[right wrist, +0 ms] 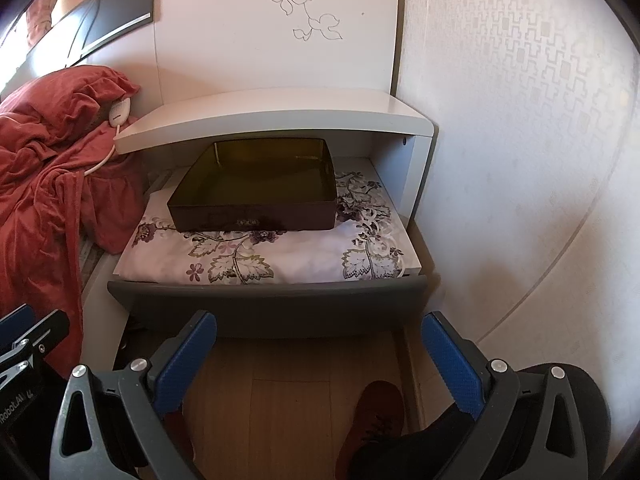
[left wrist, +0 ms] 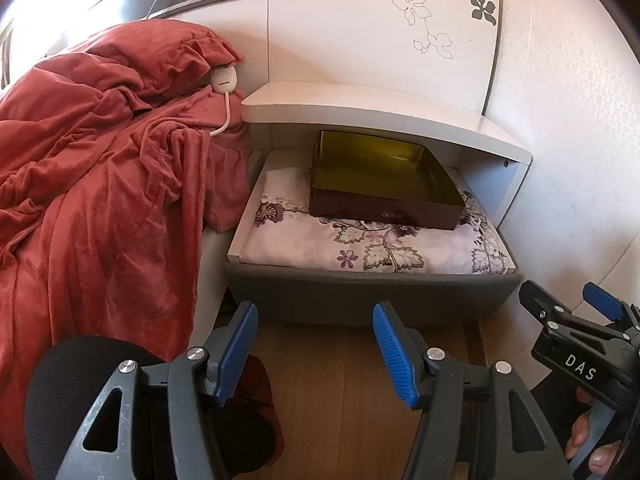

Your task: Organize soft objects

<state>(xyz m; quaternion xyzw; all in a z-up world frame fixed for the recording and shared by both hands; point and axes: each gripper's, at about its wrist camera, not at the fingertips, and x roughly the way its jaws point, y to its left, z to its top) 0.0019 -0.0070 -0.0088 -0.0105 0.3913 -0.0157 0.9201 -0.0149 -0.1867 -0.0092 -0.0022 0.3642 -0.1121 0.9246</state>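
A box (right wrist: 256,188) sits on folded linen (right wrist: 280,256) in the open drawer (right wrist: 264,304), under the nightstand top (right wrist: 272,114); a blanket (left wrist: 100,184) lies left.

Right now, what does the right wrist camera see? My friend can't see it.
An open drawer holds folded flowery fabric with an empty dark box on top. The open right gripper hovers before it; a red blanket lies left.

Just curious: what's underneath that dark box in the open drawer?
The dark box sits on a folded floral cloth filling the drawer. Whatever lies beneath the cloth is hidden.
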